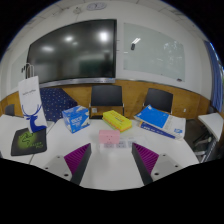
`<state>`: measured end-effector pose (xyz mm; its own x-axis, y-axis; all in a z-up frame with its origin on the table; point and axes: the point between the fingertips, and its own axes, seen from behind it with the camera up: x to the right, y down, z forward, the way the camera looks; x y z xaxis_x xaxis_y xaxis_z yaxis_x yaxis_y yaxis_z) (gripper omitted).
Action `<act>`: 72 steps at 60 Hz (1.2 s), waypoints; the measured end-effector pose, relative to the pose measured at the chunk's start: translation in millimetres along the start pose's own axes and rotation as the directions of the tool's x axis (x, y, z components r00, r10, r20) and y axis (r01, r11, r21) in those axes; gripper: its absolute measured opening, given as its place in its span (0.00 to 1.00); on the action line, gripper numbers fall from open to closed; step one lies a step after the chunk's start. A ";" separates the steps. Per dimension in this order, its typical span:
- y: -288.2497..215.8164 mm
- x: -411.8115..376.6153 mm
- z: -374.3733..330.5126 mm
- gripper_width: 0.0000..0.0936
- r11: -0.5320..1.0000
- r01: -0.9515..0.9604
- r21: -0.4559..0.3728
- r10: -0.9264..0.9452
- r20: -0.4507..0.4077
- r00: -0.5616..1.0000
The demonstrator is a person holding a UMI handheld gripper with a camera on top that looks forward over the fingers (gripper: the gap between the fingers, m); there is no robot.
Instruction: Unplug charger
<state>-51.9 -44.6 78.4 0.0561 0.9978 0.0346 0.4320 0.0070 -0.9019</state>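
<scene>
A small pink and white block, probably the charger, sits on a low white strip on the white table. It is just ahead of my fingertips and roughly centred between them. My gripper is open and empty, with the purple pads spread wide on either side, and it does not touch the block. I cannot make out any cable.
Beyond the block stand a blue box, a yellow box and a blue book. To the left are a small standing sign and a dark mat. Chairs and a wall screen are behind.
</scene>
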 end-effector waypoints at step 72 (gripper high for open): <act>13.7 226.9 88.5 0.51 0.974 -0.016 -0.226 -0.017 -0.142 0.990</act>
<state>-112.9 187.7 35.9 0.1764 0.9781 0.1104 0.6236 -0.0242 -0.7813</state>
